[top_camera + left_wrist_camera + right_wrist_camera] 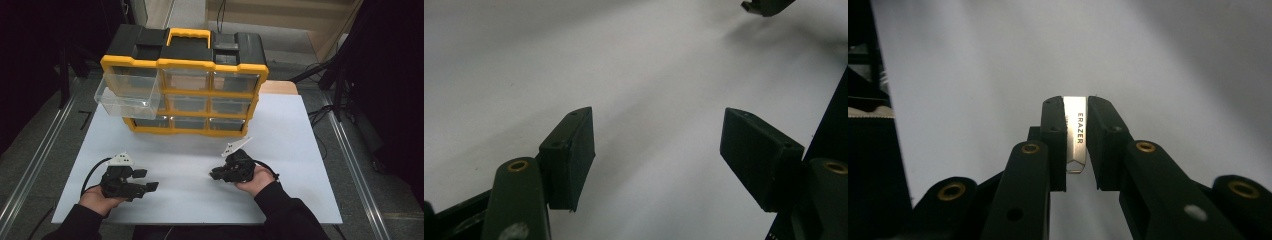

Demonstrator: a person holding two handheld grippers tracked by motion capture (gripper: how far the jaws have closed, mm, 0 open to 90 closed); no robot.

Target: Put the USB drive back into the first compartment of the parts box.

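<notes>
A white table (300, 150) carries a yellow-and-black drawer organiser (185, 80) standing at its far edge, nearer the far left corner, with nine clear drawers in three rows. The top-left drawer (127, 97) is pulled out toward the person and overhangs the rows beneath it; the other drawers sit flush in their frame. The left tongs (147, 181) rest low over the table near its near left corner, held in the person's left hand (97, 199), and point toward the middle of the table. In the left gripper view their two black jaws stand wide apart with bare white table between them, holding nothing. The right tongs (216, 175) lie near the near edge, right of centre, held in the person's right hand (257, 182), and point left toward the left tongs, the two well apart. In the right gripper view their jaws are clamped on a thin, flat metal-coloured piece printed "ERAZER" (1076, 132), which stands on edge between the pads and reaches past their near end. Both sleeves enter from the near edge of the table.
</notes>
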